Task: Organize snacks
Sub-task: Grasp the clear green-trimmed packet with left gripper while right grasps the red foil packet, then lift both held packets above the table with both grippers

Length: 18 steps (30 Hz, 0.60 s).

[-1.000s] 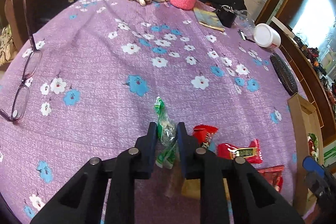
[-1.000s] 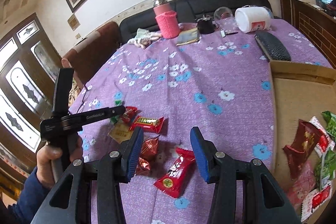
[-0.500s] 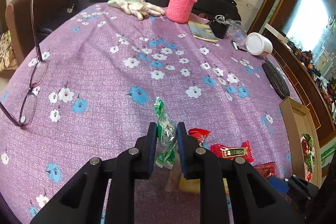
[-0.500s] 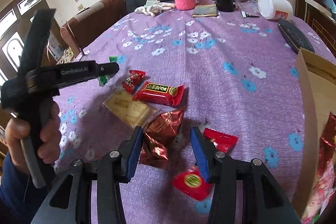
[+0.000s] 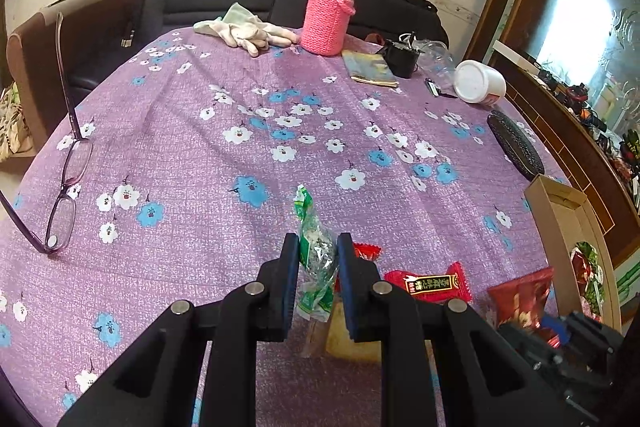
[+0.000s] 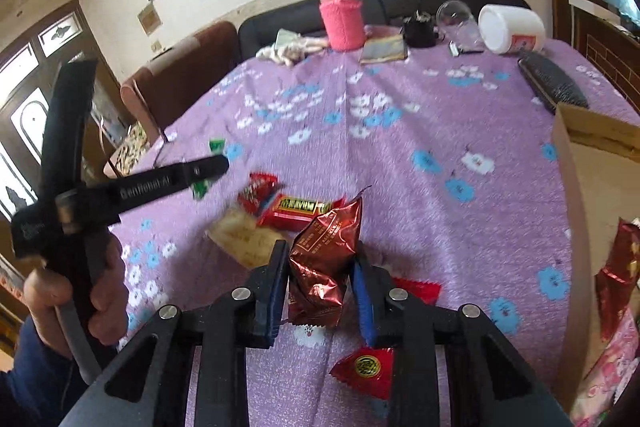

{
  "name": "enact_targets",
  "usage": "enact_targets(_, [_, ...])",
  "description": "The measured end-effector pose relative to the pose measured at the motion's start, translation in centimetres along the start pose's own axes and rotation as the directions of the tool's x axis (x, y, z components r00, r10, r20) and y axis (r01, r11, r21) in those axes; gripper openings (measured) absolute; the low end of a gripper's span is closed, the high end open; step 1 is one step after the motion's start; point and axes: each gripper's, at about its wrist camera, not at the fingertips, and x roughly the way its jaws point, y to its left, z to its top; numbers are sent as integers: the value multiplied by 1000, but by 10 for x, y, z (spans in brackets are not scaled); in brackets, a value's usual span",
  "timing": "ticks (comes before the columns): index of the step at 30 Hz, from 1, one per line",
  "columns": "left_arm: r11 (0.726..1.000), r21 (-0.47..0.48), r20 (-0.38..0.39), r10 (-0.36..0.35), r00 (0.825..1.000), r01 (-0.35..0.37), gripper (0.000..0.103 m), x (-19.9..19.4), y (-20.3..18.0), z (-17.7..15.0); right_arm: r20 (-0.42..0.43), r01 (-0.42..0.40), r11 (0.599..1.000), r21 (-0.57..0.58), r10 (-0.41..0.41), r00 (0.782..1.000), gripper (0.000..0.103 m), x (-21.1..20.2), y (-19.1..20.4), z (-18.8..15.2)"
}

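Right wrist view: the right gripper (image 6: 320, 283) has its jaws closing about a dark red foil packet (image 6: 322, 259), which stands between the pads (image 6: 279, 279) with its long axis running away from the camera and its far crimped end tipped up toward the table centre; both pads appear to be meeting the foil, though contact on the blue-faced side is not fully clear. The cardboard box (image 6: 588, 163), already holding several snacks, lies to the right of this gripper at the table edge, so the right hand is judged the nearer of the two for any deposit. Loose items remain on the purple floral tablecloth (image 6: 400, 147): a red bar wrapper (image 6: 300, 211) and a pale yellow packet (image 6: 244, 235) beyond the jaws, and a red sachet (image 6: 366, 367) below them. Left wrist view: the left gripper (image 5: 318, 263) is fully closed on a green-and-clear snack packet (image 5: 314, 251), held off the cloth, its long axis pointing forward along the fingers with the green tip leading. From this gripper the box (image 5: 560, 223) lies well off to the right, past the red bar wrapper (image 5: 426, 283), and the right gripper (image 5: 560, 343) stands between them at lower right. Assessment: the left load must cross the right hand's path to reach the box; interference is the risk.
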Motion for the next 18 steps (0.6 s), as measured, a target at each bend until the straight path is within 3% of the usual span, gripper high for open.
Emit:
enact_targets(8, [999,40,26,-37,999,36,18,-11,-14,-4,26,34,999,0,-34,999,32,-2,-2,2])
enact_targets(18, [995,92,43,-33,999,29,18,-13,-26,-8,42,40,998,48,-42,998,32,-9,-15,6])
